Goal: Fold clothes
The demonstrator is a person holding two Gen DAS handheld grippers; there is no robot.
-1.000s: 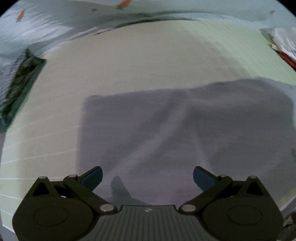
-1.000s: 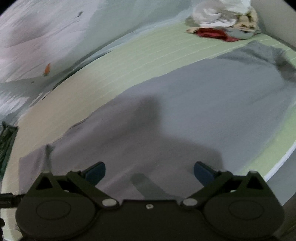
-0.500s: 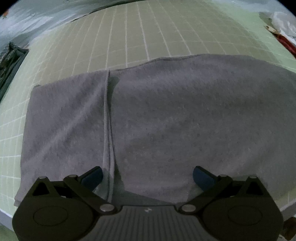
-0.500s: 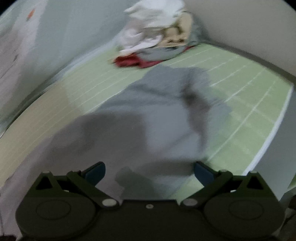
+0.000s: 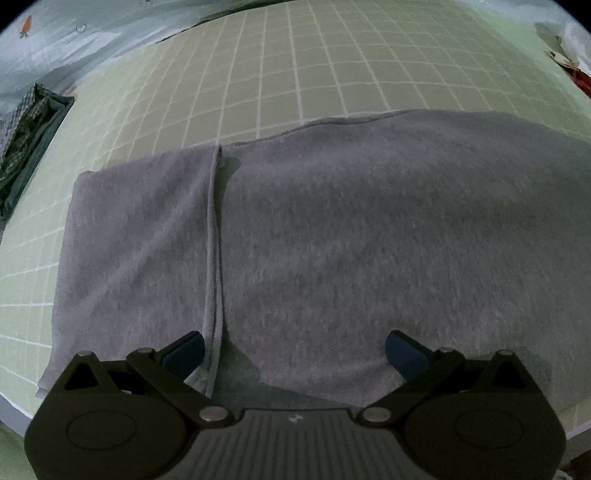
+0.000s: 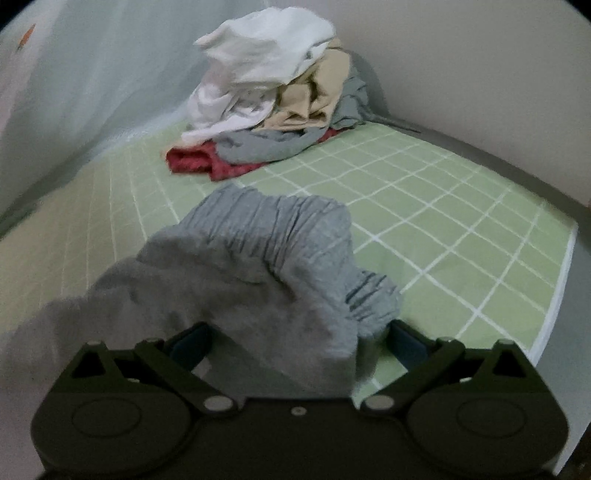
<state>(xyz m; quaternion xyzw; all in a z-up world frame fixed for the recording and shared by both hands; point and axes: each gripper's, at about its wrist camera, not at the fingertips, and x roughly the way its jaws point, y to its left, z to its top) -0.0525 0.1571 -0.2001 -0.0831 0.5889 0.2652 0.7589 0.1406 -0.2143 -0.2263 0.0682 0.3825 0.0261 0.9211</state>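
On green mat (image 5: 295,74), grey garment (image 5: 369,240)

Clothes pile (image 6: 273,99) beyond open mat (image 6: 443,206)

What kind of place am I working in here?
Probably a home laundry-folding spot: a green grid mat holds the grey garment, an unsorted clothes pile waits behind, and a patterned curtain hangs nearby.
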